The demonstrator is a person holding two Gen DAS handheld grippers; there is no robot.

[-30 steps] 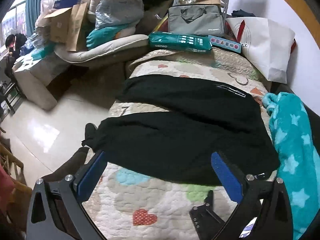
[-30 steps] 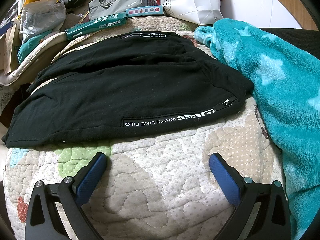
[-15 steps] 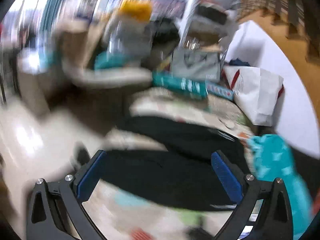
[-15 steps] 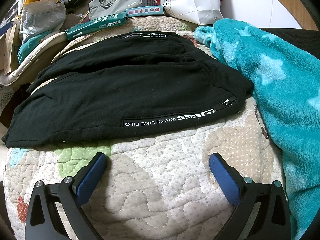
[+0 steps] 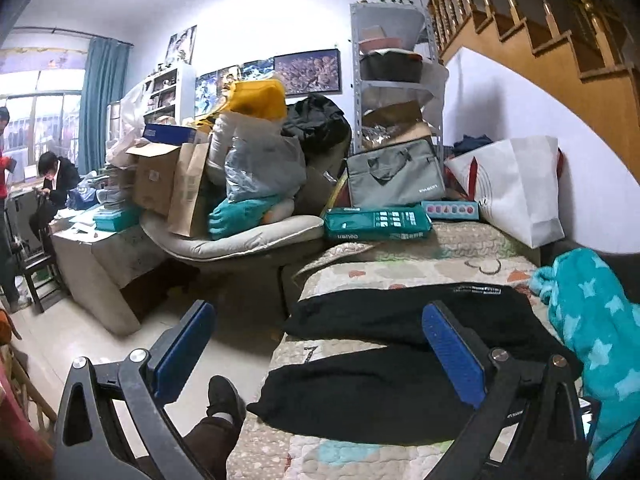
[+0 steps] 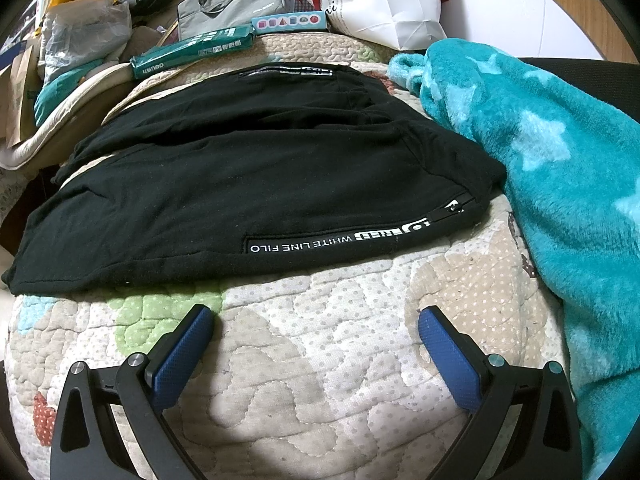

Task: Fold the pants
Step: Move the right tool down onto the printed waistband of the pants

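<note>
- So, right gripper (image 6: 316, 344) sits low over the quilt (image 6: 328, 360), jaws spread wide, nothing between them. The near hem of the pants (image 6: 256, 184) lies just ahead of its tips, not touching.
- Left gripper (image 5: 316, 356) is also wide open and empty, held higher and tilted up toward the room. The pants (image 5: 360, 396) are below and ahead of it, one leg nearer, the other leg farther, with a strip of quilt showing between them.
- Pants look like soft black jersey: light, floppy, no stiffness, so I'd guess they sag and drag if pinched at one point only.
- Best holds, I think: the waistband corner by the white-lettered strip (image 6: 360, 240) ahead-right of the right gripper, and the leg cuff out to the left.
- Edges: the cuffs hang right at the bed's left edge, floor below, and someone's shoe (image 5: 224, 396) is down there.
- Right of both grippers a teal star blanket (image 6: 540, 160) crowds the waistband and could snag.
- Beyond the pants: a green box (image 6: 192, 56) and white bag (image 6: 384, 0). Open quilt is mostly on the near side.
</note>
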